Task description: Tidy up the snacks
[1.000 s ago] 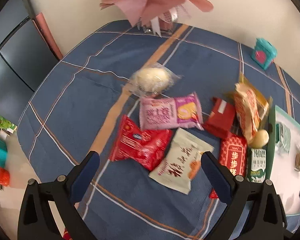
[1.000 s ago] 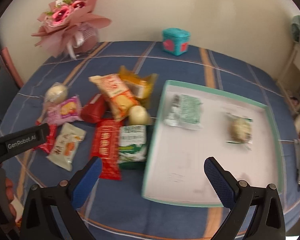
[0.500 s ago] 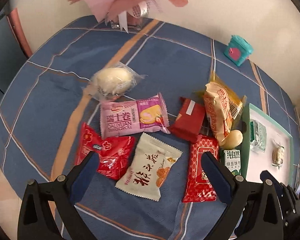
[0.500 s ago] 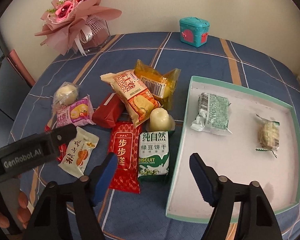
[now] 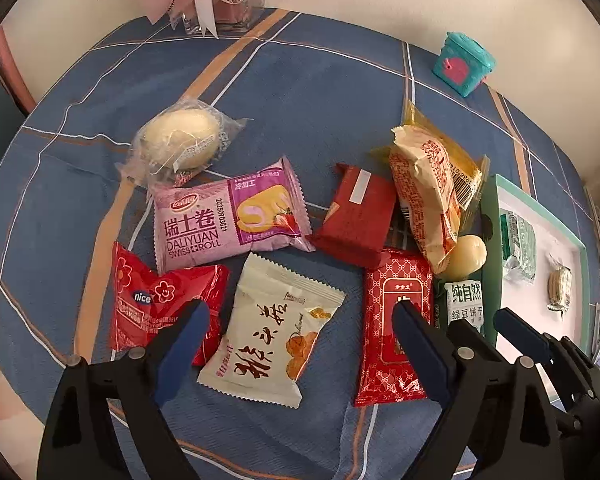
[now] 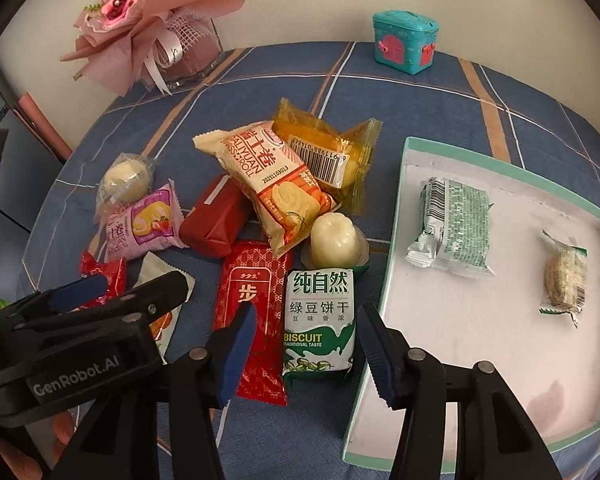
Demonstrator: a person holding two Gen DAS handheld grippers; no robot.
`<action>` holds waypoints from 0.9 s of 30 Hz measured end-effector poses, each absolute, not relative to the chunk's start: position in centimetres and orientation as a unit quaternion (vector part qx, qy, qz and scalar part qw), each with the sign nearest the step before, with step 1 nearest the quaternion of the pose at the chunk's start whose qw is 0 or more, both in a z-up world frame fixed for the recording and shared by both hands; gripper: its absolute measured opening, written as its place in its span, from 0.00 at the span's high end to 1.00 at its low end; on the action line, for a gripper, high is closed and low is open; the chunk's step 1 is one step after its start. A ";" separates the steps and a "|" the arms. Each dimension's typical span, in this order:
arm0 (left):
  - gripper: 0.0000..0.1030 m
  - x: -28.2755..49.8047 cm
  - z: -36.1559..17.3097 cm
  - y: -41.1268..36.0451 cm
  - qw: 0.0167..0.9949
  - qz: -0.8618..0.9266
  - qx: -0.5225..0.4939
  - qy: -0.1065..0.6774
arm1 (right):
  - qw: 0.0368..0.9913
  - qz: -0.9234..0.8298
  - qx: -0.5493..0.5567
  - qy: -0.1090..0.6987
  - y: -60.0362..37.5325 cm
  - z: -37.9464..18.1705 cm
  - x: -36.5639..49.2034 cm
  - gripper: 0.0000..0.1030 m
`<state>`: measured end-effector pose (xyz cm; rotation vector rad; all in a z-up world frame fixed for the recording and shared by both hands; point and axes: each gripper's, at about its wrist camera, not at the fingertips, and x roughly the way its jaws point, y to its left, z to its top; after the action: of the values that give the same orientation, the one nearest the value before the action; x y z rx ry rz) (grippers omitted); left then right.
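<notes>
My left gripper (image 5: 298, 312) hovers over a white snack packet (image 5: 272, 332), which lies between its closing jaws; the pads do not press on it. A red "nice" packet (image 5: 148, 304) lies by its left finger. My right gripper (image 6: 308, 316) straddles a green biscuit packet (image 6: 320, 320). Its jaws are closing, and the pads stand just off the packet's sides. A long red packet (image 6: 252, 304) lies under its left finger. The teal-rimmed tray (image 6: 396, 216) at the right holds a green-silver packet (image 6: 456, 224) and a small wrapped cake (image 6: 562, 280).
More snacks crowd the blue plaid cloth: a pink Swiss roll (image 5: 228, 220), a wrapped bun (image 5: 180, 140), a dark red bar (image 5: 356, 216), an orange roll packet (image 6: 268, 180), a yellow packet (image 6: 328, 152). A bouquet vase (image 6: 152, 32) and a teal box (image 6: 404, 40) stand at the back.
Both grippers came down closer to the snacks. The right one shifted left from over the tray to the green biscuit packet and its jaws narrowed a lot. The left jaws narrowed slightly.
</notes>
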<state>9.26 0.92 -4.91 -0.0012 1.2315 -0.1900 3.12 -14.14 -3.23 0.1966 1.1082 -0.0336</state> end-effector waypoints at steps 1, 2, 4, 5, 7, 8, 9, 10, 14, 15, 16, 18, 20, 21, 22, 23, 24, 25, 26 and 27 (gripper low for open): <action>0.11 9.4 -5.0 0.7 0.812 -0.089 0.002 0.577 | 0.845 -0.018 0.093 0.527 -14.1 -3.4 3.2 0.46; 0.11 9.6 -5.1 0.6 0.811 -0.089 0.002 0.578 | 0.843 -0.019 0.094 0.529 -14.1 -3.5 3.3 0.46; 0.11 9.7 -5.5 0.7 0.807 -0.089 -0.008 0.583 | 0.840 -0.021 0.093 0.534 -14.1 -4.0 3.4 0.46; 0.11 9.7 -5.6 1.1 0.805 -0.089 -0.014 0.586 | 0.838 -0.020 0.093 0.537 -14.0 -4.1 3.5 0.46; 0.18 10.0 -6.0 1.3 0.800 -0.090 -0.024 0.593 | 0.835 -0.016 0.092 0.543 -13.8 -4.5 3.5 0.46; 0.20 10.1 -6.0 1.4 0.799 -0.091 -0.026 0.594 | 0.834 -0.015 0.090 0.544 -13.6 -4.6 3.5 0.46; 0.20 10.2 -6.2 1.4 0.796 -0.094 -0.031 0.597 | 0.834 -0.015 0.088 0.544 -13.5 -4.6 3.5 0.46; 0.20 10.3 -6.4 1.4 0.794 -0.095 -0.034 0.599 | 0.834 -0.014 0.088 0.544 -13.6 -4.5 3.4 0.46; 0.23 10.5 -6.8 1.2 0.790 -0.094 -0.035 0.605 | 0.840 -0.007 0.096 0.534 -13.6 -3.7 3.2 0.50; 0.23 10.6 -6.9 1.2 0.789 -0.094 -0.038 0.606 | 0.841 -0.001 0.095 0.532 -13.4 -3.6 3.2 0.50; 0.24 10.6 -7.0 1.2 0.789 -0.092 -0.038 0.607 | 0.841 0.002 0.093 0.532 -13.2 -3.5 3.3 0.50; 0.24 10.5 -7.1 1.4 0.788 -0.088 -0.037 0.609 | 0.841 0.004 0.088 0.534 -13.0 -3.5 3.4 0.50; 0.25 10.6 -7.3 1.7 0.786 -0.083 -0.042 0.611 | 0.843 -0.003 0.079 0.532 -12.8 -3.5 3.4 0.50; 0.25 10.6 -7.4 1.8 0.785 -0.083 -0.046 0.612 | 0.846 -0.009 0.070 0.528 -12.7 -3.3 3.4 0.50; 0.25 10.6 -7.4 1.9 0.785 -0.082 -0.050 0.612 | 0.848 -0.011 0.066 0.526 -12.5 -3.3 3.4 0.50; 0.25 10.7 -7.5 1.9 0.784 -0.081 -0.053 0.612 | 0.849 -0.012 0.064 0.524 -12.5 -3.1 3.4 0.50; 0.25 10.7 -7.6 2.0 0.784 -0.079 -0.056 0.614 | 0.849 -0.012 0.066 0.523 -12.5 -3.2 3.5 0.50; 0.25 10.8 -7.7 2.1 0.783 -0.078 -0.056 0.615 | 0.849 -0.013 0.070 0.523 -12.5 -3.3 3.6 0.50; 0.25 10.8 -7.9 2.2 0.781 -0.076 -0.055 0.617 | 0.848 -0.015 0.077 0.524 -12.9 -3.2 3.5 0.50; 0.25 10.9 -8.0 2.3 0.780 -0.075 -0.056 0.619 | 0.846 -0.019 0.083 0.527 -13.2 -3.5 3.6 0.50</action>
<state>10.90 2.31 -7.95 -0.1203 1.3371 -0.1611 3.59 -13.25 -3.48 0.1753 1.1112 -0.0395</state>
